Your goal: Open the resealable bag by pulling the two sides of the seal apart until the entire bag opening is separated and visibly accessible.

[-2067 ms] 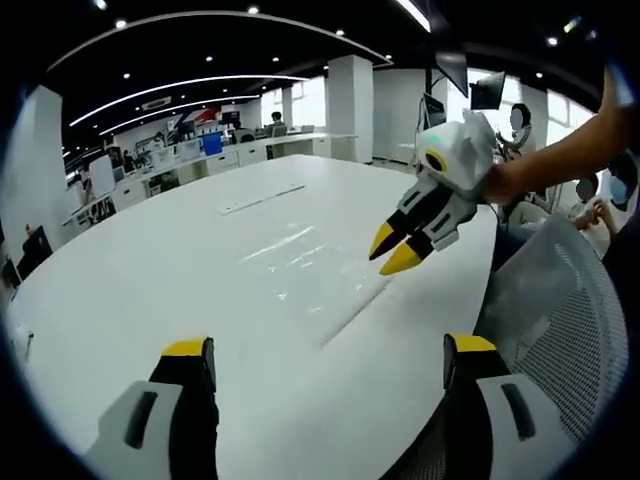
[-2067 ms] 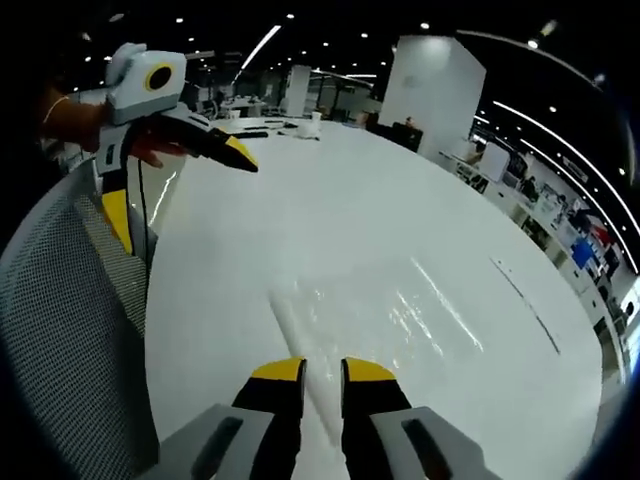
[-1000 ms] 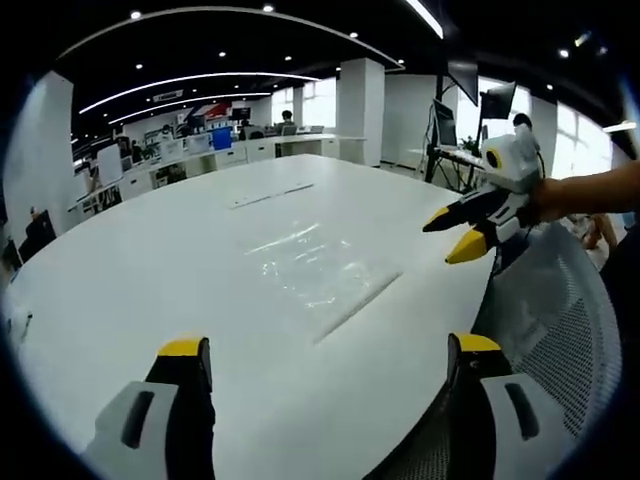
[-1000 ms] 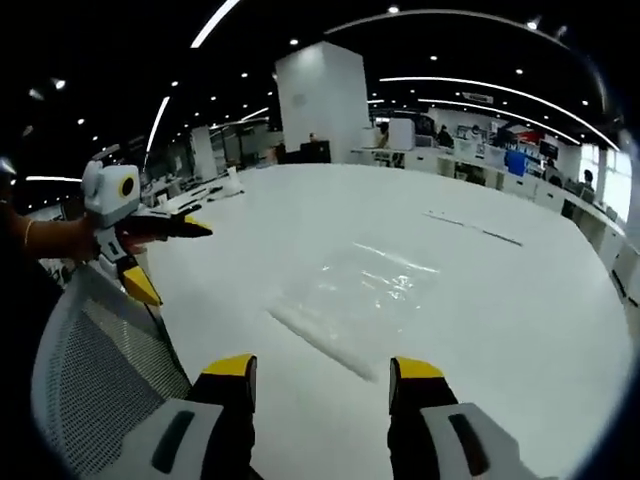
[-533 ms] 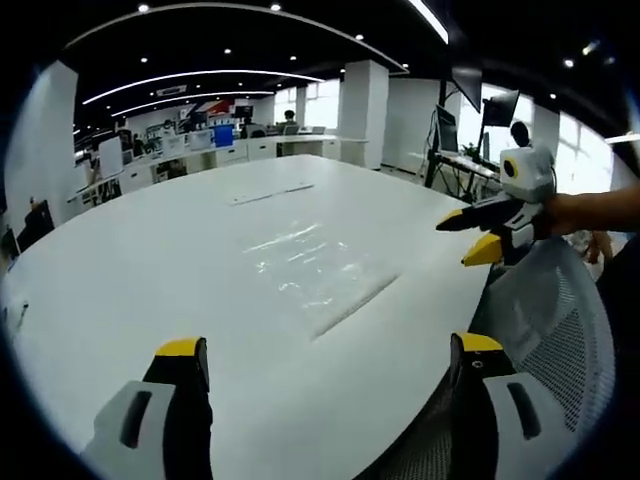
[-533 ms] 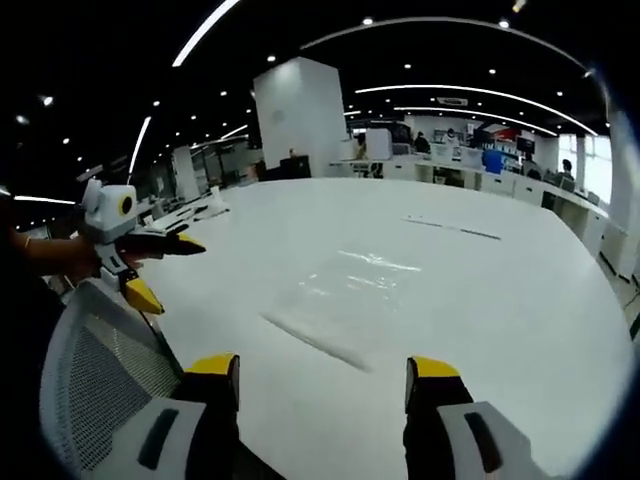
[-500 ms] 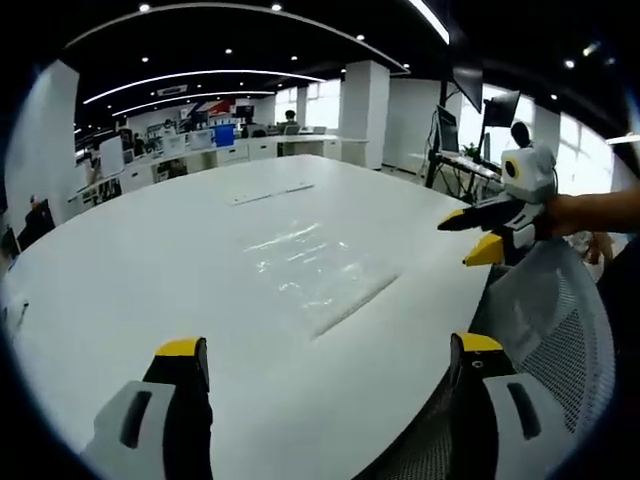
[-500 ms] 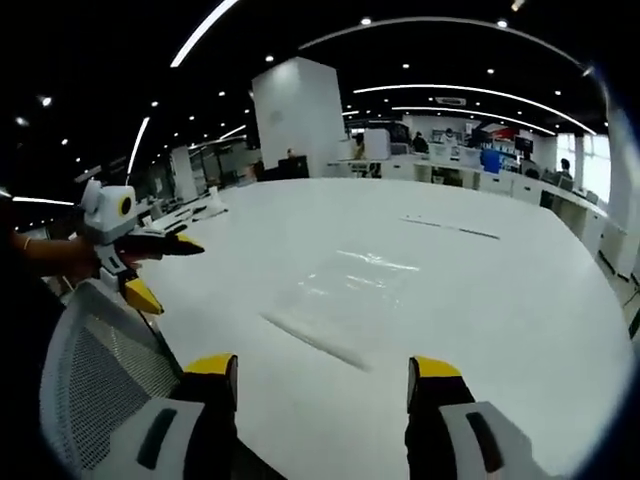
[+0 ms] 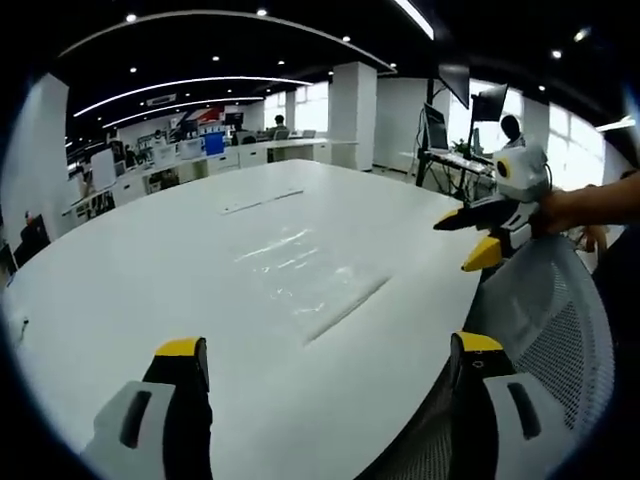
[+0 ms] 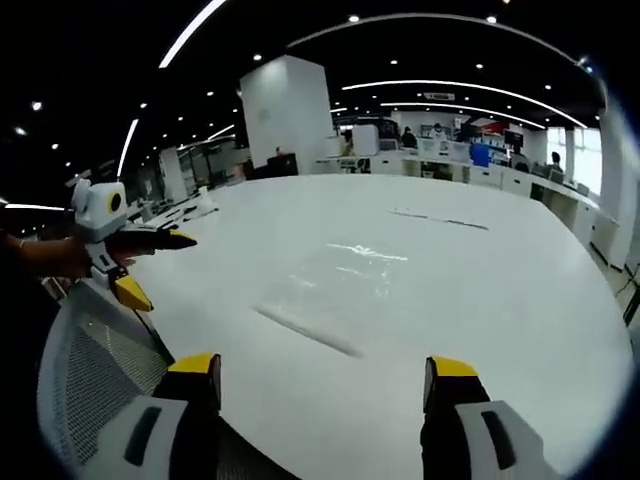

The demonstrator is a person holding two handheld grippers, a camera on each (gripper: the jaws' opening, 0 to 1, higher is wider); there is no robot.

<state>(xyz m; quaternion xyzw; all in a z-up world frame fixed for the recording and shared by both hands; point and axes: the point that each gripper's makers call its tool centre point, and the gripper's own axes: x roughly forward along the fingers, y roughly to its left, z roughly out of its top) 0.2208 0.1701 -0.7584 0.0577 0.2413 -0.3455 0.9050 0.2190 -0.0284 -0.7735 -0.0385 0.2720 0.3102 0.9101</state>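
Well, bag [image 9: 300,275] (flat), apart from tongs [image 9: 325,362]

The clear bag [image 9: 305,272] is lying so flat and glassy on the white table [image 9: 150,270] that I am failing to tell whether its seal [image 10: 306,331] is parted. My mesh chair [image 9: 560,340] is running off the edge, and the far desks [image 10: 470,165] are blurring together.

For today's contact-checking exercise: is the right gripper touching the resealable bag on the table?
Apart. In the left gripper view, the right gripper hangs open over the table's near edge, bare tabletop between it and the resealable bag.
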